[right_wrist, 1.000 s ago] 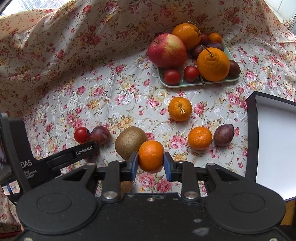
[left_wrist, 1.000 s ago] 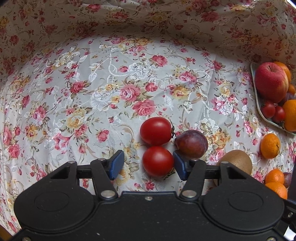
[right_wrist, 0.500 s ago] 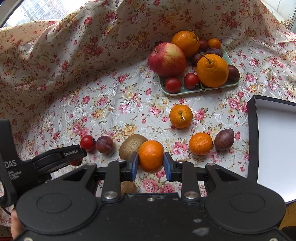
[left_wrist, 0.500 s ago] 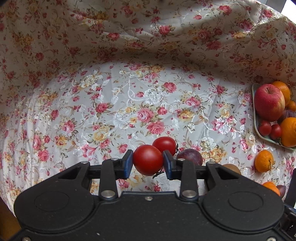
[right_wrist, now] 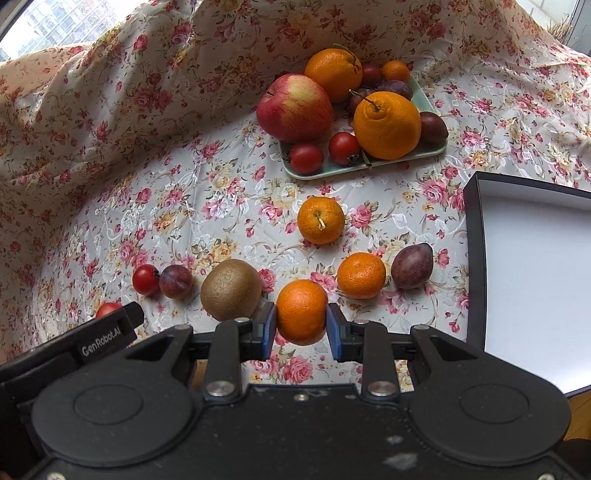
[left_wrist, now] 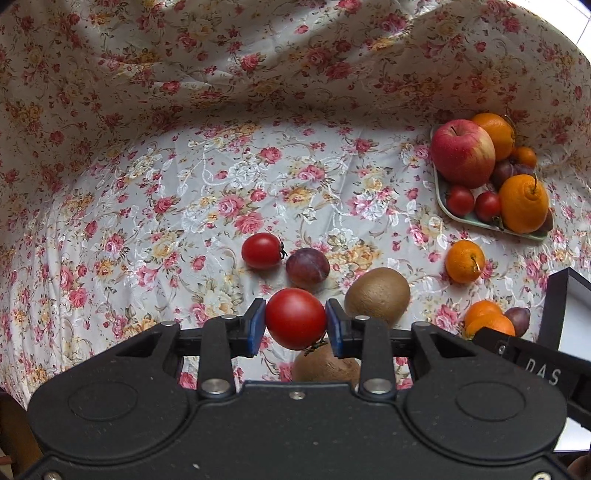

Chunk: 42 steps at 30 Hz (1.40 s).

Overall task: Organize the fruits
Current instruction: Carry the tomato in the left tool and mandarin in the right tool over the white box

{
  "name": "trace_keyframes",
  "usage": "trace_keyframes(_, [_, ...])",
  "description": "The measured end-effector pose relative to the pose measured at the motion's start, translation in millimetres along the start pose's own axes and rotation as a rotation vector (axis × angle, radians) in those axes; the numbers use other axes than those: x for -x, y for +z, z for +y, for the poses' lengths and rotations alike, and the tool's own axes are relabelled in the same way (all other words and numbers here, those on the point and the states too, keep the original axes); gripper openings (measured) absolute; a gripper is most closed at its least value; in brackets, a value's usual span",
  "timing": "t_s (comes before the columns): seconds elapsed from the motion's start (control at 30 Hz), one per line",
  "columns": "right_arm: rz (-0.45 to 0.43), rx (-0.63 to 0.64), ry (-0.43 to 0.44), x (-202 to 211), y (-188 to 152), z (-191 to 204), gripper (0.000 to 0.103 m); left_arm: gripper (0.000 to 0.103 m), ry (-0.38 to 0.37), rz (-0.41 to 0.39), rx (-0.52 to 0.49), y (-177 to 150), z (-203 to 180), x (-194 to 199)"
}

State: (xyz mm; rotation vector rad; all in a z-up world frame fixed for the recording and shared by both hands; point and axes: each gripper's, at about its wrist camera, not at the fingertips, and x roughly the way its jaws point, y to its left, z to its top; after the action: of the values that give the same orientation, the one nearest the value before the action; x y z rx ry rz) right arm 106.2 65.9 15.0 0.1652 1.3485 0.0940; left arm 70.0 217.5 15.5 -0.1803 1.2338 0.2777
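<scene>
crowding the green tray [right_wrist: 325, 172] are an apple [right_wrist: 294, 108], oranges, plums; left fingers clamp a tomato [left_wrist: 295, 319], right a mandarin [right_wrist: 301, 312]

We see floral cloth [right_wrist: 155, 206] covering counter: pale ground, pink and red roses, yellow blooms, white embroidered sheen. We see same cloth [left_wrist: 258, 66] rising behind in creased folds, forming backdrop. We spot window [right_wrist: 33, 26] at upper left of right wrist view, buildings outside, blurred. We note second bright patch at upper right corner [right_wrist: 576, 22], with dry twigs. Daylight soft, falling from behind; soft shadows on cloth. Floor, walls hidden.
</scene>
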Motion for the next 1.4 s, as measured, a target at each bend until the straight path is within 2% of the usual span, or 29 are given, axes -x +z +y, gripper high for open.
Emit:
trace_keyframes(0.4, [0.016,-0.122,-0.035,5.5,9.3,-52.7,0.030,0.043,-0.036,-0.010,-0.078,-7.3,-48.1,14.3])
trace_keyframes(0.87, [-0.008,-0.286,-0.124,24.8,6.4,-159.6,0.030,0.043,-0.124,0.029,-0.241,-34.3,-135.2,22.2])
trace_keyframes(0.93, [-0.010,-0.295,-0.129,26.4,6.0,-165.8,0.030,0.043,-0.137,0.037,-0.259,-38.3,-146.1,22.8])
trace_keyframes(1.4, [-0.026,-0.417,-0.204,44.9,-15.4,-256.2,0.030,0.043,-0.148,0.045,-0.364,-62.5,-217.0,23.1])
